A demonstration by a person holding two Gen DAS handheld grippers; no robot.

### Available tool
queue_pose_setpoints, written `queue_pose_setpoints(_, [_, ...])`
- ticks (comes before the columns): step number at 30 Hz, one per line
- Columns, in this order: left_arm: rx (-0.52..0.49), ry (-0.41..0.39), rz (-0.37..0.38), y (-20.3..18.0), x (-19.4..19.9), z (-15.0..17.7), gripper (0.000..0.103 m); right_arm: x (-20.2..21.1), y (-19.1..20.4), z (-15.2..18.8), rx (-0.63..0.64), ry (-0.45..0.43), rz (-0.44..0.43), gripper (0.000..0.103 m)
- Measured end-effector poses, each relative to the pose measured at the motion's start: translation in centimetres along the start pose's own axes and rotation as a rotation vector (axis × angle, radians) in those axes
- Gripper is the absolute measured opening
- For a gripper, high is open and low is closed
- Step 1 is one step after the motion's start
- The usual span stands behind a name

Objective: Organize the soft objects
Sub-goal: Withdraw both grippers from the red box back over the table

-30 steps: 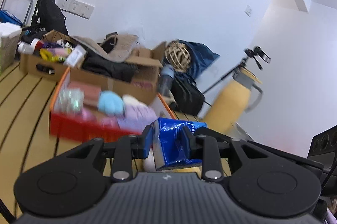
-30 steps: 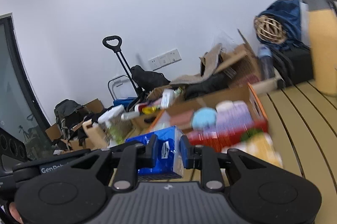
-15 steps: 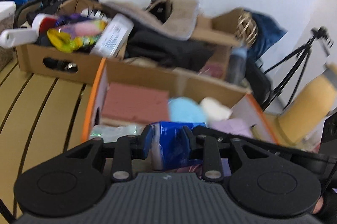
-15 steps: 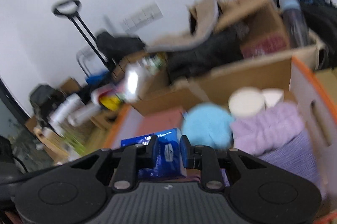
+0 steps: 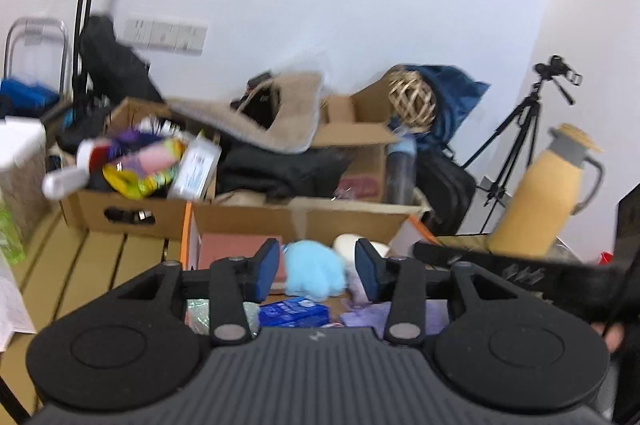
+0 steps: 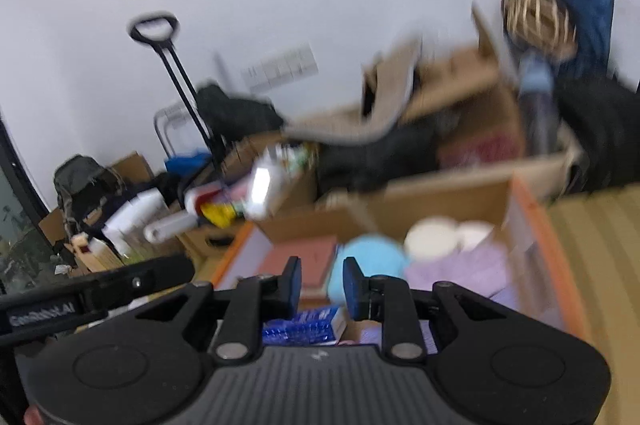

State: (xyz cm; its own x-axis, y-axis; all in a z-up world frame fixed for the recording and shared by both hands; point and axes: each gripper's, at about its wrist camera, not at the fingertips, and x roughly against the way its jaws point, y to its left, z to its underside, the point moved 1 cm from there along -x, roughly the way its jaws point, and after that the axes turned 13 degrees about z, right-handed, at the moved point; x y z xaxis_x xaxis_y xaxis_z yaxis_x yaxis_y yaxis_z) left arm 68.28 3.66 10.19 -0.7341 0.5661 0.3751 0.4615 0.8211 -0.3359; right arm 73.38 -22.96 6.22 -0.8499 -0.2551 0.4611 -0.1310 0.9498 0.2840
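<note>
My left gripper point(image 5: 316, 265) hovers over the orange-edged box point(image 5: 186, 225), its jaws opening with nothing between the pads. A blue tissue packet point(image 5: 294, 311) lies in the box just below them, beside a light blue plush point(image 5: 320, 277) and purple knit fabric point(image 5: 360, 317). My right gripper point(image 6: 320, 283) hangs over the same box point(image 6: 528, 201) with a narrow, bare gap between its pads. A blue packet point(image 6: 300, 327) lies under its fingers. The plush point(image 6: 372, 261), purple fabric point(image 6: 460, 273), a pink book point(image 6: 304, 257) and white round pieces point(image 6: 430, 237) fill the box.
Cluttered cardboard boxes point(image 5: 120, 209) with clothes and bottles stand right behind the orange box. A yellow flask point(image 5: 536, 201) is at the right on the slatted wooden table point(image 5: 100, 257), with a tripod point(image 5: 520, 129) and wicker ball point(image 5: 414, 99) beyond. The other gripper's black body point(image 5: 520, 265) reaches in from the right.
Both grippers carried a blue packet forward over the orange box. The left jaws have spread and both sets of pads are now bare, with a packet lying in the box.
</note>
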Motion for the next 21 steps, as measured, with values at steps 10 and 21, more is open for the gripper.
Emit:
queue_pose_setpoints(10, [-0.154, -0.076, -0.013, -9.0, 12.6, 7.2, 0.061, 18.9, -2.7, 3.8, 0.147, -0.187, 0.024, 0.047])
queue_pose_setpoints(21, [-0.142, -0.156, -0.065, -16.3, 24.7, 21.8, 0.083, 32.1, -5.6, 19.8, 0.197, -0.222, 0.093, 0.064])
